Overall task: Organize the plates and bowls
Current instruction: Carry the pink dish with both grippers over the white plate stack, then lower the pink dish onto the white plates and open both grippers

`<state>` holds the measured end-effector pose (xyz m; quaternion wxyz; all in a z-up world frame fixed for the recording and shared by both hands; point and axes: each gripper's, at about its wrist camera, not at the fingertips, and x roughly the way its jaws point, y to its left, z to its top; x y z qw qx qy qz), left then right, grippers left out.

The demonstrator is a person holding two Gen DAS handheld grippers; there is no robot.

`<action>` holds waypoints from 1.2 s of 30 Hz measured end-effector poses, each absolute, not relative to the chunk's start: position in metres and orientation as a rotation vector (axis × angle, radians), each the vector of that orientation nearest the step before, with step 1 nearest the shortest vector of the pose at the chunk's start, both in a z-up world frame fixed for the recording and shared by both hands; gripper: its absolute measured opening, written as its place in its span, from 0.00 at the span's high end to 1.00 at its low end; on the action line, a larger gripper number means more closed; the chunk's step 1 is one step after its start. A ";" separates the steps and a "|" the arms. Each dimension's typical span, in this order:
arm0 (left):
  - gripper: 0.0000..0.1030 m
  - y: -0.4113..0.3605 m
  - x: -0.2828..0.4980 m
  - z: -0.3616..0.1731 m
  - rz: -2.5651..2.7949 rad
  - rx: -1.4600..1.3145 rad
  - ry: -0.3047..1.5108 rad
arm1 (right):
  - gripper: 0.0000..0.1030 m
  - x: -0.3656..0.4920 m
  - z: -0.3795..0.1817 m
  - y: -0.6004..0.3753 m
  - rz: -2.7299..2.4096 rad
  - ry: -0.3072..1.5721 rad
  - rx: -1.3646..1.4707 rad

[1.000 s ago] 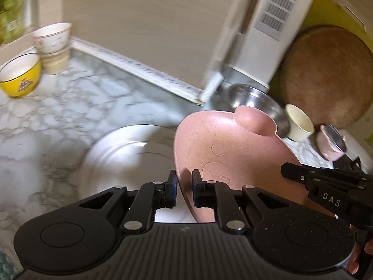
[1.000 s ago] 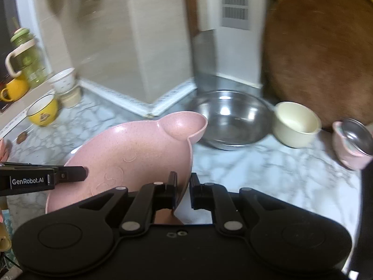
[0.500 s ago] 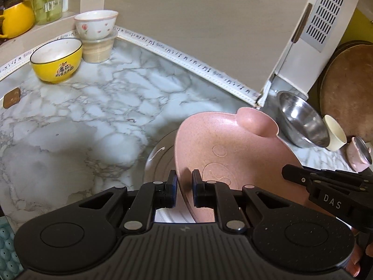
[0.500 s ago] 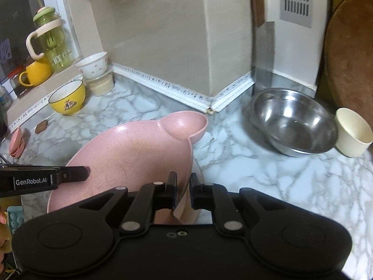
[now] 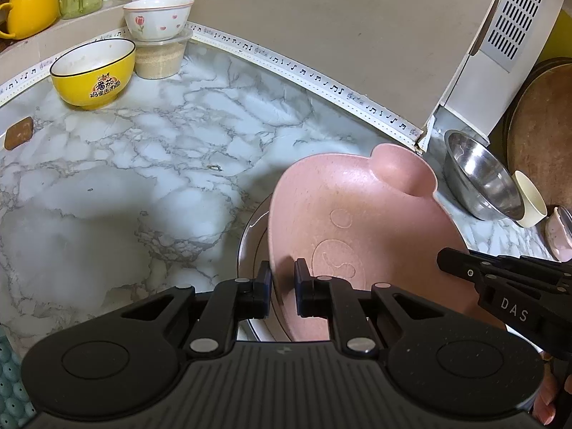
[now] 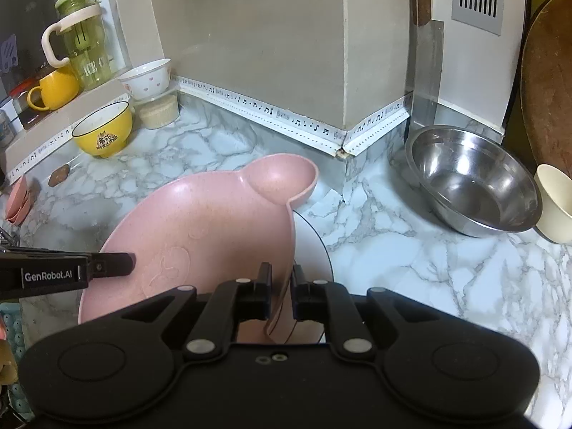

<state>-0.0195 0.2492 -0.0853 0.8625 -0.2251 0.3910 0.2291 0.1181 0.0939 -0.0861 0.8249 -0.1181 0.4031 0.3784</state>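
Pink ear-shaped plastic plate [image 6: 200, 236]: rims pinched by left gripper [image 5: 282, 287] and right gripper [image 6: 280, 291], over white round plate [image 6: 314, 250]. Unsorted: yellow bowl [image 6: 103, 136] at 10 o'clock, steel bowl [image 6: 472, 186] at 2 o'clock.

My view: pink plate [image 5: 357, 221] hides most of white plate [image 5: 252, 246] beneath; round wooden board [image 6: 547, 82] cut off at right edge.
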 end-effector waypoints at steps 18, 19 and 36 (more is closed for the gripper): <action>0.88 0.252 -0.014 -0.093 0.484 -0.462 0.821 | 0.88 0.122 -0.096 0.100 0.817 0.838 -0.272; 0.88 0.251 -0.014 -0.093 0.482 -0.465 0.825 | 0.88 0.121 -0.095 0.100 0.816 0.844 -0.275; 0.88 0.235 -0.004 -0.101 0.435 -0.435 0.842 | 0.87 0.127 -0.098 0.082 0.807 0.869 -0.298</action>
